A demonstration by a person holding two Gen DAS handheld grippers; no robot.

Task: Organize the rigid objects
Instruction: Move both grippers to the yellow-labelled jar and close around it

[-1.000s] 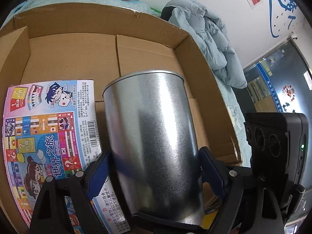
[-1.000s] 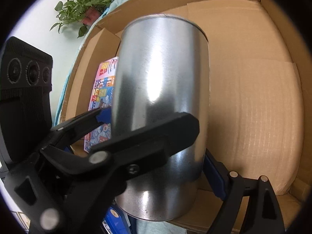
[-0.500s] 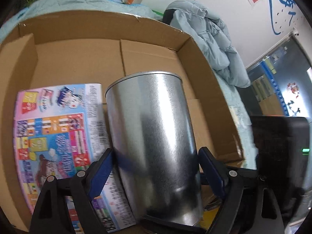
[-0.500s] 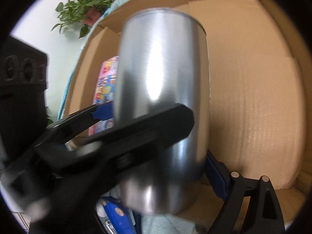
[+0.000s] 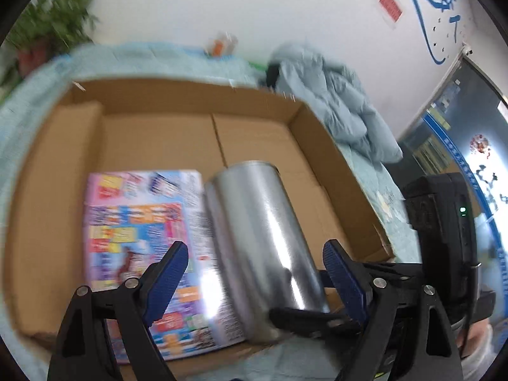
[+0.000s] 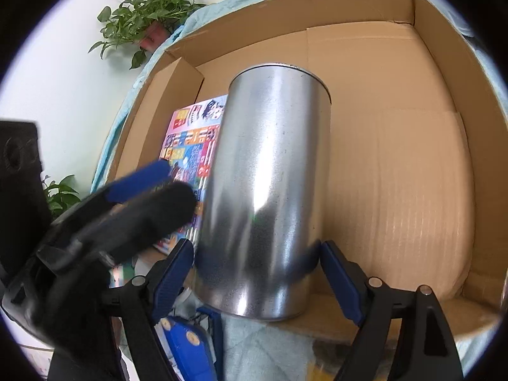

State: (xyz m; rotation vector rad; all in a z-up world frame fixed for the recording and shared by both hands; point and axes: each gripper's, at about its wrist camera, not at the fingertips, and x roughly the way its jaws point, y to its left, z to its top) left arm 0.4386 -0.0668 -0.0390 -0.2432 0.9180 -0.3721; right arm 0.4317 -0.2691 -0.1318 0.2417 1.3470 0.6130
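A shiny metal can [image 6: 263, 190] stands upright at the near edge of the open cardboard box [image 6: 397, 0], beside a colourful flat game box [image 6: 190, 133] lying on the box floor. My right gripper [image 6: 257, 270] has the can's lower part between its blue pads; its jaws are closing and the pads meet the can's sides. My left gripper [image 6: 149, 197] hangs blurred to the left, off the can. In the left wrist view the left gripper [image 5: 255, 273] is open, with the can [image 5: 263, 238] ahead of its pads and gaps on both sides. The game box [image 5: 143, 222] lies to its left.
The cardboard box [image 5: 158, 95] sits on a light blue cover [image 5: 31, 111]. A blue-grey jacket [image 5: 333, 95] lies behind its right corner and a small orange can [image 5: 222, 44] by the wall. A potted plant [image 6: 149, 9] stands behind the box. A blue object [image 6: 187, 343] lies below the right gripper.
My left gripper has let go of the can and pulled back and up, away to the left. The right gripper's pads have moved in onto the can, which still stands in the box.
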